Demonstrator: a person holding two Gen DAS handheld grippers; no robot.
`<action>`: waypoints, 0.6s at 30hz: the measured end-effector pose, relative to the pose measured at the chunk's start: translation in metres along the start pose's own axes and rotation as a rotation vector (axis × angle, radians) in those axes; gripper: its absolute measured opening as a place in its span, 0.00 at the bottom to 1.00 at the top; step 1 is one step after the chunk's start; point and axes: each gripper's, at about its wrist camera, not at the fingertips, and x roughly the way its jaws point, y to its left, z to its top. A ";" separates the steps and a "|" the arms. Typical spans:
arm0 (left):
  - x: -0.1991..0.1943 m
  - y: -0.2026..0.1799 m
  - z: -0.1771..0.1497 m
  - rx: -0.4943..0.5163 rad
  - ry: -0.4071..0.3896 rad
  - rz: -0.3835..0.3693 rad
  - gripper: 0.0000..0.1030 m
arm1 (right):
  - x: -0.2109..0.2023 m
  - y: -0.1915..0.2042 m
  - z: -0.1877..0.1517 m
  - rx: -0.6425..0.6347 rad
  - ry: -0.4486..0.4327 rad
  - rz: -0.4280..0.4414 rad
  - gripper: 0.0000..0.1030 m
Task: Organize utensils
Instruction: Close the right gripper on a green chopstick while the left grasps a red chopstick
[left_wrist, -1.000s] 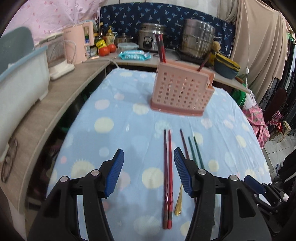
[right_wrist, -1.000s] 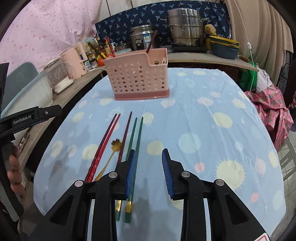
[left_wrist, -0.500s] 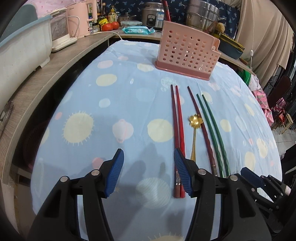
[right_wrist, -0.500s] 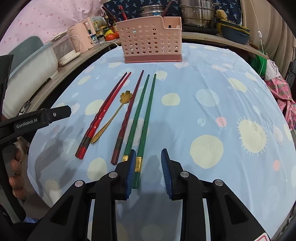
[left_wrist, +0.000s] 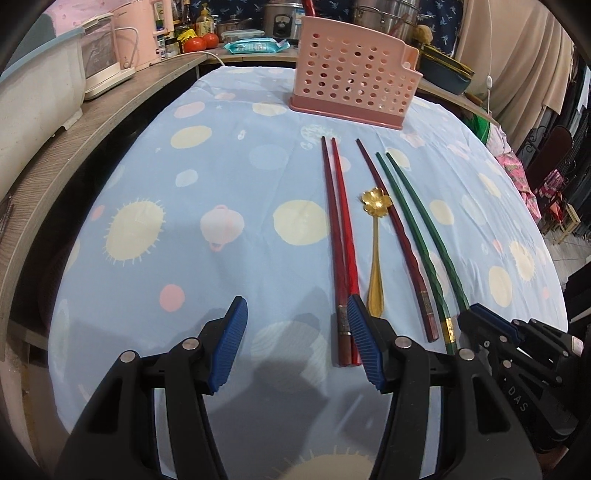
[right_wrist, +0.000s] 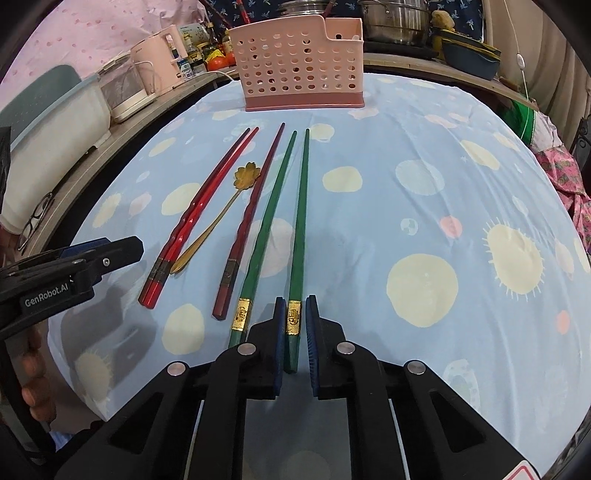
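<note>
A pink perforated utensil holder (left_wrist: 352, 74) (right_wrist: 301, 70) stands at the far end of the blue cloth. In front of it lie two red chopsticks (left_wrist: 341, 236) (right_wrist: 201, 210), a gold flower spoon (left_wrist: 376, 236) (right_wrist: 221, 214), a dark red chopstick (left_wrist: 395, 229) (right_wrist: 251, 218) and two green chopsticks (left_wrist: 421, 236) (right_wrist: 275, 214). My right gripper (right_wrist: 294, 334) straddles the near end of the right green chopstick (right_wrist: 299, 236), its jaws narrow with small gaps beside the stick. My left gripper (left_wrist: 295, 332) is open, its right finger (left_wrist: 364, 343) over the red chopsticks' near ends.
A wooden counter (left_wrist: 103, 122) runs along the left with a white bin (left_wrist: 33, 99), pink appliances (left_wrist: 136, 33) and tomatoes. Pots (right_wrist: 395, 18) and bowls stand behind the holder. The table's round edge drops off on the right near pink cloth (right_wrist: 565, 173).
Both grippers have come lower and closer to the chopsticks' near ends. The right gripper's jaws have narrowed around the right green chopstick. The left gripper stayed open.
</note>
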 end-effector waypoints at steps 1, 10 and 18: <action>0.001 -0.001 0.000 0.003 0.003 -0.002 0.52 | 0.000 0.000 0.000 0.001 0.000 -0.001 0.08; 0.012 -0.001 -0.005 -0.004 0.043 -0.004 0.51 | 0.000 0.000 0.000 0.003 0.000 -0.004 0.08; 0.014 -0.002 -0.006 0.001 0.034 0.010 0.52 | 0.000 -0.001 0.000 0.005 0.001 -0.003 0.08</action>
